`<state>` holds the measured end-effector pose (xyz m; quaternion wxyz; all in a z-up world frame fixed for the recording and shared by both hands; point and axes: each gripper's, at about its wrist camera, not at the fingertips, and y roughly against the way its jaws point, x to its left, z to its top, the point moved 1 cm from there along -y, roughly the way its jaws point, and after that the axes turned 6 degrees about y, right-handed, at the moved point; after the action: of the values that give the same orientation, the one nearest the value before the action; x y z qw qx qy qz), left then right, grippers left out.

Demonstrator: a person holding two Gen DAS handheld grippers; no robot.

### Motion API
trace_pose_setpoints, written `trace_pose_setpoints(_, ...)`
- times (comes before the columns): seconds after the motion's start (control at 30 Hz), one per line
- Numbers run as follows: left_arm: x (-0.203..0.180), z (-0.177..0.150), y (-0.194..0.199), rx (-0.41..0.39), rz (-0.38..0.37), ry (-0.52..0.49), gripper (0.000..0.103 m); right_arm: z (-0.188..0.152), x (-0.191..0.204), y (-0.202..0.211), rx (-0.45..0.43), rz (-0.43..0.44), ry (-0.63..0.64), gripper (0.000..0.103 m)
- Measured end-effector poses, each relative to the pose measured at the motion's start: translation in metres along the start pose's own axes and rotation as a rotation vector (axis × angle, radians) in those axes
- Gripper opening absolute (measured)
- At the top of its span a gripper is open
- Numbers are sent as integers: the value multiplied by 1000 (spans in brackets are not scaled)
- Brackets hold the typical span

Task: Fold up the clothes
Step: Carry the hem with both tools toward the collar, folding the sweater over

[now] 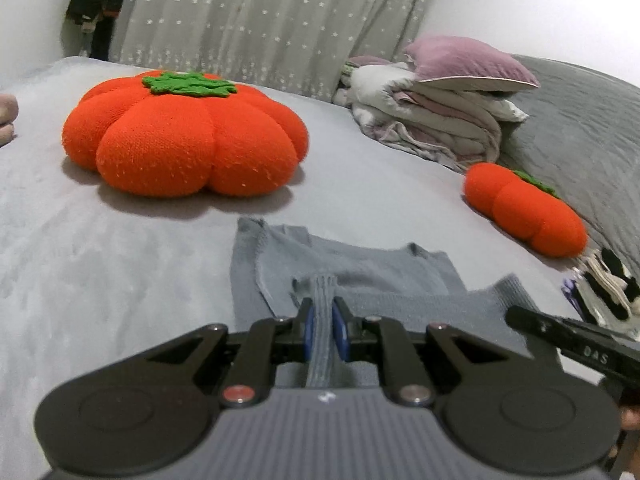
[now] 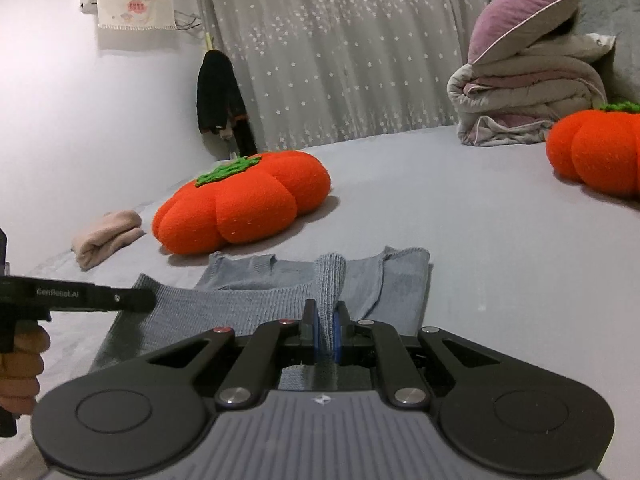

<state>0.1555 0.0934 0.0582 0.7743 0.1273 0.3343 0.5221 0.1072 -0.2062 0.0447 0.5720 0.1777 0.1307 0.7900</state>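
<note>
Each tool has black linkage arms, silver and red screws, blue pads and a ribbed grey body with 2 round black discs.

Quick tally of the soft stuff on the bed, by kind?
Pumpkin cushions: 2, big, small
Blue knit garment: 1, pinched by both hand-held grippers, left, right
Folded pink garment: 1
Folded duvet: 1
Purple pillow: 1
Total: 6
</note>
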Motion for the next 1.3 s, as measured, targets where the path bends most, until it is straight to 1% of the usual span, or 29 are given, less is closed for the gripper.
trace_pose_setpoints(0.13,1,6,-15,-3,-4,-12,11,1,-9,-15,6,-10,-3,9)
trace_pose_setpoints(0.2,-1,8,-21,-4,-5,-33,11,2,-13,-22,9,-14,-5,9)
trace_pose_setpoints(0.3,-3,8,-33,7,16,-67,10,3,-19,-29,6,-12,-5,9)
trace_pose_setpoints(0.53,3,23,-52,-15,10,-30,10,11,-28,-44,-12,16,-15,9)
trace_pose_setpoints(0.7,14,22,-72,9,29,-11,10,13,-39,-54,-11,42,-41,9)
trace_pose_setpoints(0.77,17,23,-75,4,23,0,10,13,-41,-59,-2,49,-49,9)
trace_pose_setpoints(0.87,21,25,-79,-4,16,15,10,12,-42,-65,13,44,-32,9)
trace_pose_setpoints(1.07,20,34,-83,-53,-21,32,9,17,-49,-75,16,34,-38,9)
trace_pose_setpoints(1.3,21,48,-97,-57,-21,46,9,27,-54,-88,15,20,-46,9)
